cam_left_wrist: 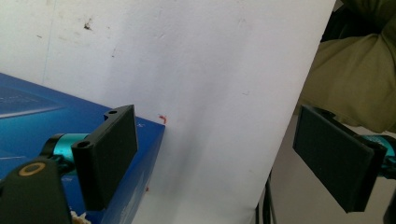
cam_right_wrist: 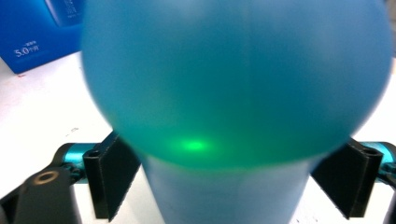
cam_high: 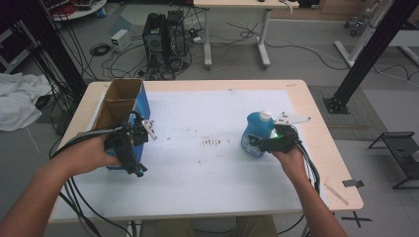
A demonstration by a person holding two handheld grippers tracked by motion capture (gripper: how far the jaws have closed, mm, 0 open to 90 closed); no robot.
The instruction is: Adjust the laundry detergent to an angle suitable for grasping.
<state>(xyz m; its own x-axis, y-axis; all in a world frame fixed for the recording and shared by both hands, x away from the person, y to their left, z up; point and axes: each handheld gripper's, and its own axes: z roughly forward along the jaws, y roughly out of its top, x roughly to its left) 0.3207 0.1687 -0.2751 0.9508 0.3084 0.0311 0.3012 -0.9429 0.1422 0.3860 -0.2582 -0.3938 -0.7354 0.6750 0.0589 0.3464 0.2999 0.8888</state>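
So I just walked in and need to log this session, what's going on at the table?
A person works at a white-topped table with a gripper in each hand. The right gripper has its jaws around a blue bottle with a white cap, which stands on the table's right side. The left gripper is open beside an open blue cardboard box at the left; in the left gripper view nothing lies between its jaws.

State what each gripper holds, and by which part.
The right gripper has its jaws around the narrow part of the blue bottle. The left gripper is open beside the blue box, holding nothing.
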